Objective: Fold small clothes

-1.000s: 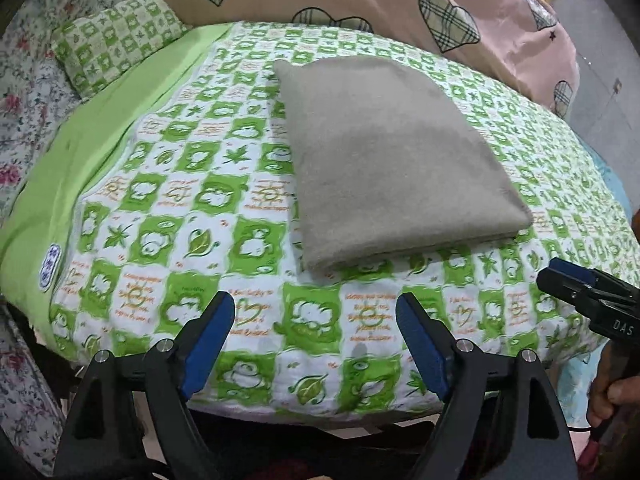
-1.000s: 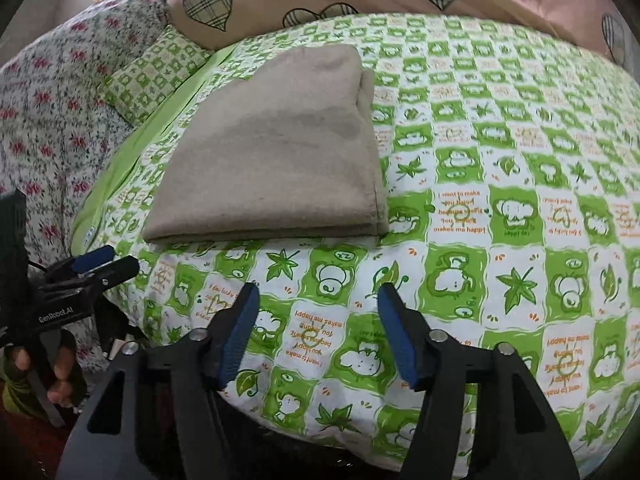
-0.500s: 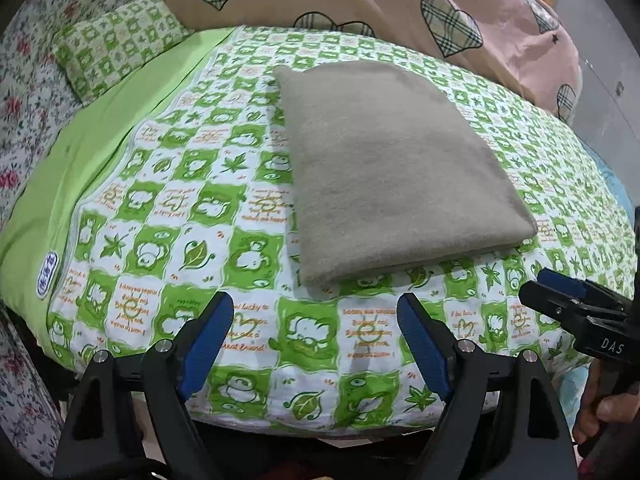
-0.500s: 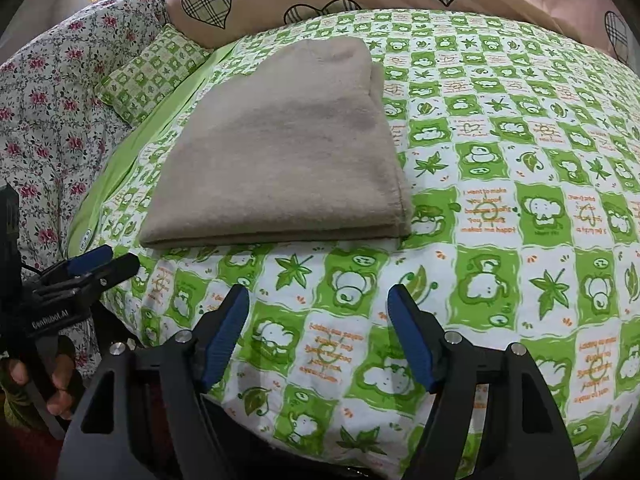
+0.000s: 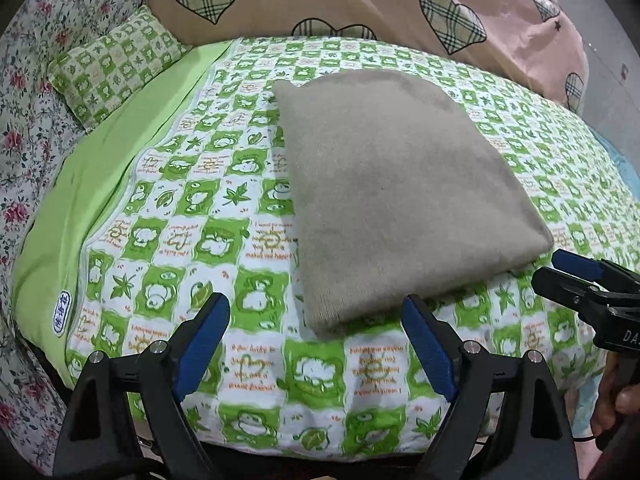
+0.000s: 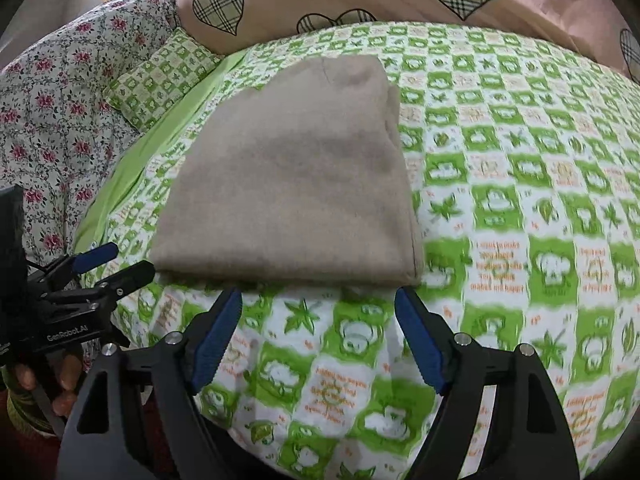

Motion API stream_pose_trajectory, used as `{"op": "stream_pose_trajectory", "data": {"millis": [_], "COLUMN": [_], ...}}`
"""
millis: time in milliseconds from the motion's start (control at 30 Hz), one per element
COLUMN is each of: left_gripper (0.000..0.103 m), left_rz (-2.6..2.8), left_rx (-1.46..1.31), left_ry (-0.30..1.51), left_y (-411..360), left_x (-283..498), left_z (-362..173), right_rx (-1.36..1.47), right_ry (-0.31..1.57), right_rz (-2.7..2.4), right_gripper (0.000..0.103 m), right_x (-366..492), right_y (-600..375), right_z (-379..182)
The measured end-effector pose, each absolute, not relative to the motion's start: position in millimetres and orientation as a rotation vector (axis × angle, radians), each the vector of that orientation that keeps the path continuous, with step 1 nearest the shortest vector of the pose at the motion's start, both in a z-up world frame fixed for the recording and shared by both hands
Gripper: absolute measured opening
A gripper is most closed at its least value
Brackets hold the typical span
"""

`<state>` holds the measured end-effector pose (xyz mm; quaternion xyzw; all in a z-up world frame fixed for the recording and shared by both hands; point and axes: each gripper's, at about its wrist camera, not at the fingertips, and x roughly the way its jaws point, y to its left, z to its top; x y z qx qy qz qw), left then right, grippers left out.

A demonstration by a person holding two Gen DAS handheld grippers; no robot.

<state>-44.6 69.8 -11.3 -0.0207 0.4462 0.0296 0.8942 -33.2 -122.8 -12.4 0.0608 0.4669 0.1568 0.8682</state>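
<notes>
A beige-grey folded cloth [image 5: 400,192] lies flat on the green-and-white patterned bedspread [image 5: 192,216]; it also shows in the right wrist view [image 6: 292,184]. My left gripper [image 5: 316,320] is open and empty, just short of the cloth's near left corner. My right gripper [image 6: 318,312] is open and empty, just short of the cloth's near edge. Each gripper shows in the other's view, the right one [image 5: 576,276] and the left one [image 6: 104,264], beside the cloth's near corners.
A pink quilt with plaid hearts [image 5: 360,0] is piled at the back of the bed. A small green patterned pillow [image 5: 116,64] and a floral cover [image 5: 28,112] lie at the left. The bed's front edge [image 5: 320,436] is just under the grippers.
Both grippers have moved forward toward the cloth's near edge; the cloth looks larger and closer. Both stay open. The cloth has not moved.
</notes>
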Motion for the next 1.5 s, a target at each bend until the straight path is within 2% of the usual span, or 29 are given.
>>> {"op": "stream_pose_trajectory", "data": {"millis": [800, 1500], "left_gripper": [0.088, 0.088], "left_rz": [0.114, 0.114], "left_rx": [-0.027, -0.025], "left_ry": [0.909, 0.904], "left_y": [65, 64], "left_x": [-2, 5], "left_z": [2, 3], "right_rx": [0.128, 0.159], "right_ry": [0.990, 0.996], "right_rz": [0.367, 0.382], "right_gripper": [0.081, 0.081], "right_x": [18, 36], "right_y": [-118, -119], "right_z": [-5, -5]}}
